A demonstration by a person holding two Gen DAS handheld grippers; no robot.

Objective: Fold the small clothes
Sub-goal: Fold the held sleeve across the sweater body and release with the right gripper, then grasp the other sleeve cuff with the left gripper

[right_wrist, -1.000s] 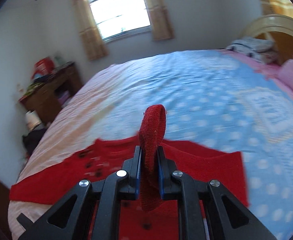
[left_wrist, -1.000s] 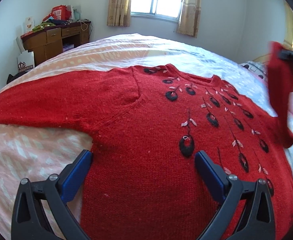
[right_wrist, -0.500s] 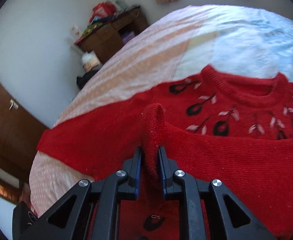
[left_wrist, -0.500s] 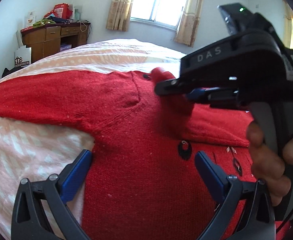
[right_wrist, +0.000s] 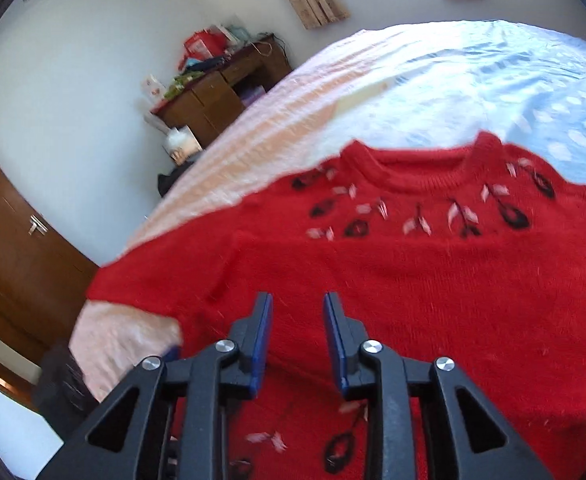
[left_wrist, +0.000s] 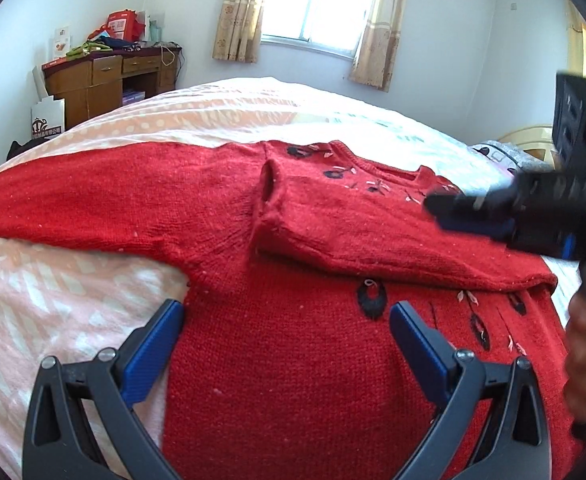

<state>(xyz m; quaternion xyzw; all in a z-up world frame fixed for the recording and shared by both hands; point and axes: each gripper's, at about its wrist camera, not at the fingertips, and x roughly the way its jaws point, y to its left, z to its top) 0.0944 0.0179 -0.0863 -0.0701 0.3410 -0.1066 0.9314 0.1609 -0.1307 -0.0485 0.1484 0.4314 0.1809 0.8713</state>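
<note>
A red knitted sweater (left_wrist: 293,360) with black and pink flower patterns lies flat on the bed. Its right sleeve (left_wrist: 373,236) is folded across the chest, cuff near the left armpit. Its left sleeve (left_wrist: 93,208) stretches out to the left. My left gripper (left_wrist: 285,340) is open and empty, hovering over the sweater's lower body. My right gripper (right_wrist: 297,332) is open and empty above the folded sleeve (right_wrist: 373,280); it also shows at the right of the left wrist view (left_wrist: 533,216).
The bed (left_wrist: 53,300) has a pink and blue dotted cover. A wooden desk (left_wrist: 101,80) with clutter stands by the far wall, left of the window (left_wrist: 317,4). A brown door (right_wrist: 9,248) is at the left. Pillows (left_wrist: 505,156) lie at the far right.
My right gripper carried the sleeve across the chest, laid it down, opened and let go. It has pulled back to the right. My left gripper stayed put.
</note>
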